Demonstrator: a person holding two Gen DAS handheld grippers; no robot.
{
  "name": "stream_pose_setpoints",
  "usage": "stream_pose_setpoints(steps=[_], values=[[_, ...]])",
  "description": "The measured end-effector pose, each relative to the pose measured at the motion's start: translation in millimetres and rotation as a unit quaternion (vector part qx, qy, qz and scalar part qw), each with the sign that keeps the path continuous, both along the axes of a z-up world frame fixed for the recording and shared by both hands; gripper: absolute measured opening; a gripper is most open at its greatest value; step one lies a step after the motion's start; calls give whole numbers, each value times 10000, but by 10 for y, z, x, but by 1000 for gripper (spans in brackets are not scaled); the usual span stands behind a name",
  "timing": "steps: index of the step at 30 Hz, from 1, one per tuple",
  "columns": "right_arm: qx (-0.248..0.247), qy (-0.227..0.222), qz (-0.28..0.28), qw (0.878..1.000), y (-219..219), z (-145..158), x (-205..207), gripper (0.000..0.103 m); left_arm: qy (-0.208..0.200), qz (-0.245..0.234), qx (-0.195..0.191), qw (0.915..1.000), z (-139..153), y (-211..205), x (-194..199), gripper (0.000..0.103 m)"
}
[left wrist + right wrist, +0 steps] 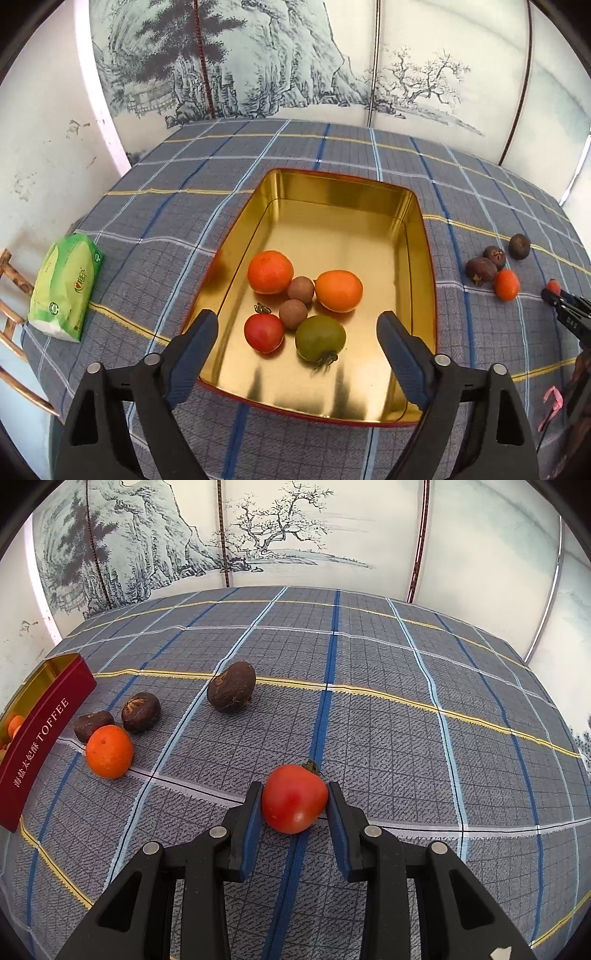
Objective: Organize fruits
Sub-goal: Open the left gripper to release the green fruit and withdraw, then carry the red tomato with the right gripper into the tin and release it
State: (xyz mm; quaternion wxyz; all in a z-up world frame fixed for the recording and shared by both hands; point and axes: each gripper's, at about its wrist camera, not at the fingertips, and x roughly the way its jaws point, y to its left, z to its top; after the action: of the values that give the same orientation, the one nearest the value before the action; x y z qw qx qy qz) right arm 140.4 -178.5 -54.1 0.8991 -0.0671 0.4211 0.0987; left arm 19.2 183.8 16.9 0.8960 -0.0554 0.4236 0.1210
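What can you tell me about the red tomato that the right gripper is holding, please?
The red tomato is small, round and glossy, with a smooth, unbroken skin and a dark green calyx at its far top edge. It sits between the blue pads of the right gripper, which press on both of its sides, over the grey checked tablecloth. Whether it rests on the cloth cannot be told. No other fruit touches it.

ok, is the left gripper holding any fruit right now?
No. The left gripper hangs open above the gold tin, its pads clear of the green tomato below.
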Motion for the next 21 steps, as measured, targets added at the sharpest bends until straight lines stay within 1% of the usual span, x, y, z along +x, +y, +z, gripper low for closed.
stream_pose_setpoints(steps=[6, 10, 14, 18, 21], values=[[-68, -48, -37, 10000, 57, 84, -37, 31, -156, 78, -150, 9997, 36, 76, -83, 92], [-26, -149, 86, 9998, 179, 249, -110, 31, -150, 146, -272, 9994, 28, 142, -119, 93], [130, -288, 486, 9983, 472, 437, -219, 31, -139, 224, -443, 9987, 47, 248, -177, 93], [318, -325, 1041, 9935, 867, 561, -336, 31, -158, 394, -420, 9982, 68, 366, -267, 94], [410, -285, 1511, 9873, 1216, 615, -427, 31, -126, 553, -373, 9977, 55, 479, -335, 94]])
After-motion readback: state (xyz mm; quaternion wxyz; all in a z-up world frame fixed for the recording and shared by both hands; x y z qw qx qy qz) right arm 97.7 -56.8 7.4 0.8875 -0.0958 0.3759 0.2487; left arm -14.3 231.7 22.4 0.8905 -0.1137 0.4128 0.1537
